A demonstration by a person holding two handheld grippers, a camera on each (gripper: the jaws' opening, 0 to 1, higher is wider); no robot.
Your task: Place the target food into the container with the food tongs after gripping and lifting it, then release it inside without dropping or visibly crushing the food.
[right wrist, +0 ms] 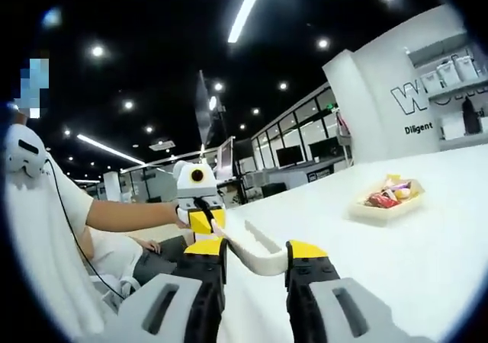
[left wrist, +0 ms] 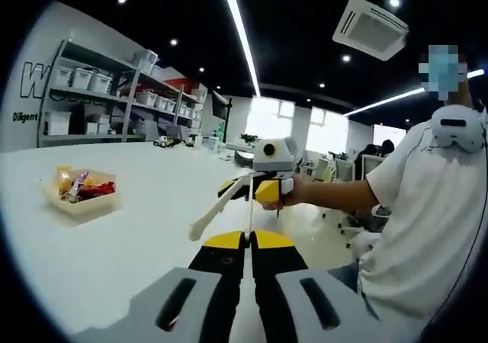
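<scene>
White food tongs [right wrist: 255, 261] lie across my right gripper [right wrist: 255, 248], whose yellow-tipped jaws are shut on them. In the left gripper view the right gripper [left wrist: 264, 190] hovers over the white table with the tongs [left wrist: 219, 207] slanting down to the left, their tips just above the tabletop. My left gripper [left wrist: 249, 241] has its jaws pressed together with nothing between them; it also appears in the right gripper view [right wrist: 201, 219]. A shallow cream container [left wrist: 81, 203] [right wrist: 383, 212] with colourful wrapped snacks [left wrist: 76, 186] [right wrist: 387, 194] sits on the table, well away from the tongs.
The white table [left wrist: 145, 244] stretches wide around the container. A person in a white shirt [left wrist: 427, 213] sits at its edge, holding both grippers. Shelves with storage bins [left wrist: 99, 91] stand along the wall behind the table.
</scene>
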